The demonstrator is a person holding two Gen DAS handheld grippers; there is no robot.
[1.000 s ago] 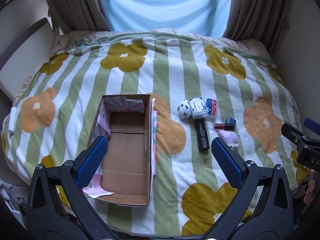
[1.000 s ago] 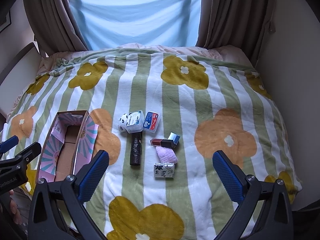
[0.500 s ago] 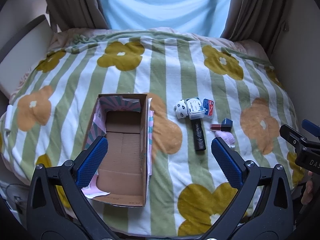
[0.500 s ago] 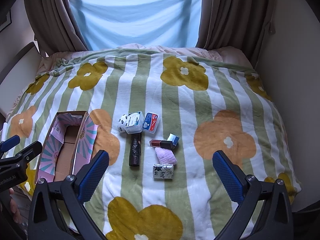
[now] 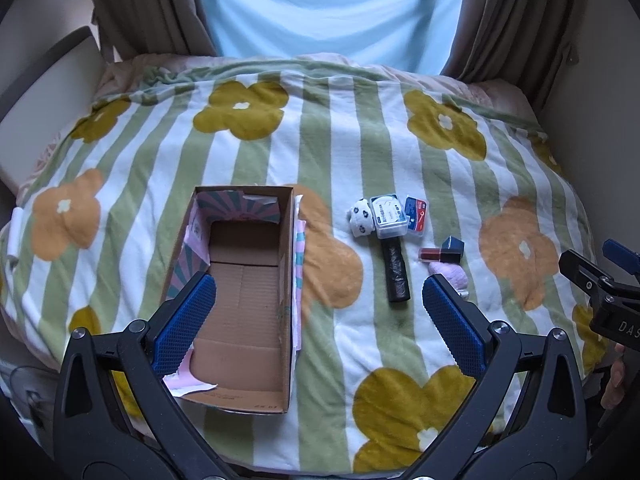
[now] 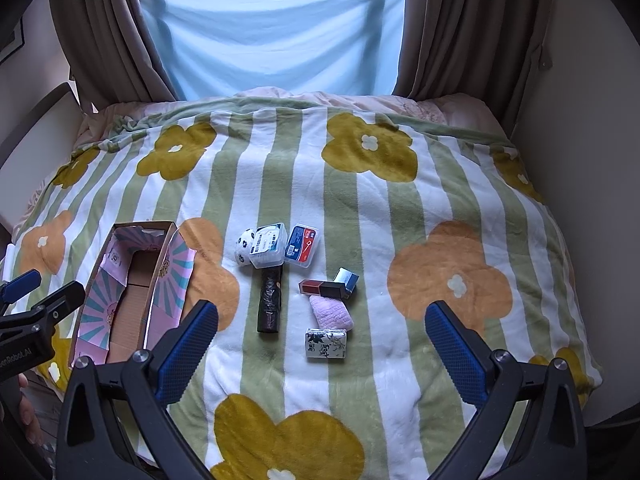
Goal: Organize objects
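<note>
An open cardboard box [image 5: 244, 276] [image 6: 136, 292] lies on the bed at the left, nothing inside it. To its right sits a cluster: a panda-print roll [image 6: 243, 250], a clear plastic case [image 6: 269, 245], a blue-and-red card case [image 6: 302, 245], a black roll [image 6: 270, 300], a dark red tube [image 6: 326, 289], a small blue box [image 6: 346, 279], a pink cloth [image 6: 331, 312] and a floral packet [image 6: 325, 343]. My left gripper [image 5: 320, 324] hovers open over the box's near end. My right gripper [image 6: 322, 346] hovers open near the floral packet. Neither holds anything.
A striped blanket with flowers [image 6: 360, 208] covers the bed. Curtains and a pale blue sheet [image 6: 276, 36] hang behind it. A wall [image 6: 580, 160] stands close on the right, a headboard panel [image 5: 36, 92] on the left. Each gripper shows at the other view's edge.
The left wrist view has drifted slightly, so the box and items sit a little lower and left. The right view barely shifts. Nothing was grasped or moved.
</note>
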